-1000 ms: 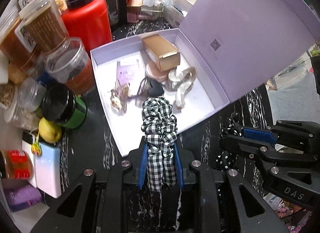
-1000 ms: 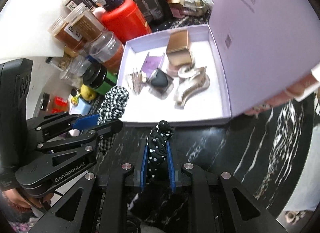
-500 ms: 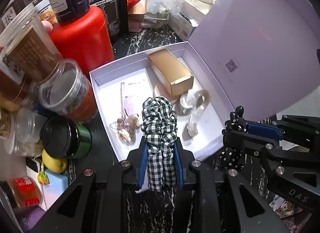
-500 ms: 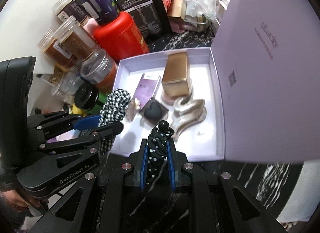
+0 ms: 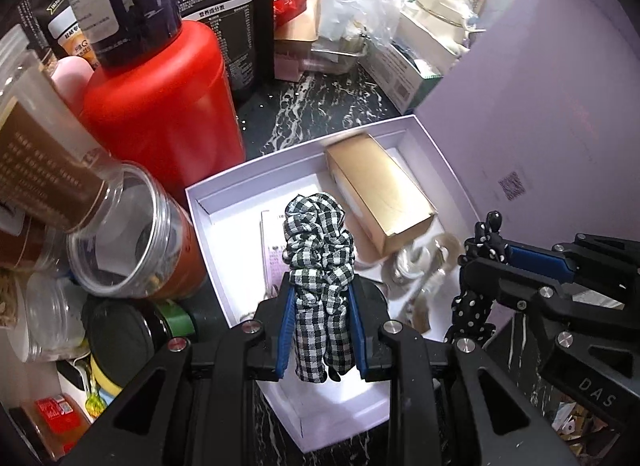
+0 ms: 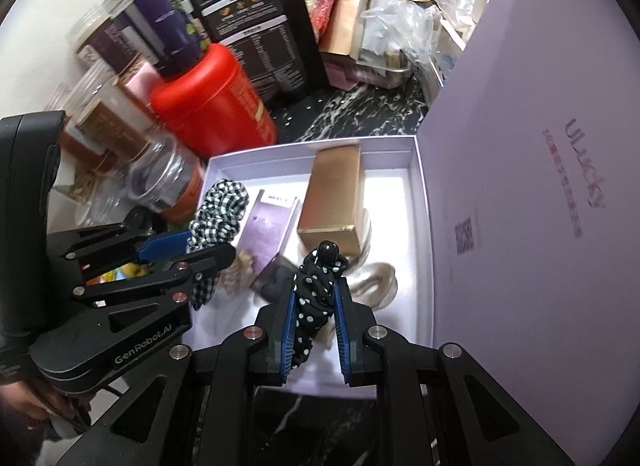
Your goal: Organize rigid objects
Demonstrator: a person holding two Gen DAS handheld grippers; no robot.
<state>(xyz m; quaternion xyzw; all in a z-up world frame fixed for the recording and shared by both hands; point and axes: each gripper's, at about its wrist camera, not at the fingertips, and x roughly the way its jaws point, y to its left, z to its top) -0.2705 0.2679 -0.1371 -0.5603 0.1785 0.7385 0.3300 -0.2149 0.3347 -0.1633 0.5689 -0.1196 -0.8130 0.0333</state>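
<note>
both tongs (image 5: pixel 322 326) (image 6: pixel 314 324) over open box (image 6: pixel 420 201)

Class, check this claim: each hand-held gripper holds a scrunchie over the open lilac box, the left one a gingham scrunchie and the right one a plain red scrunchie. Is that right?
Not quite. The right hand-held gripper holds a black scrunchie with white dots, not a plain red one, as the right wrist view shows. The rest stands: the left hand-held gripper holds the gingham scrunchie over the open lilac box.

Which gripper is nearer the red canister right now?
Left. The left gripper, shut on the checked scrunchie, is over the box side closest to the red canister; the right gripper, holding the polka-dot scrunchie, is farther toward the lid.
</note>
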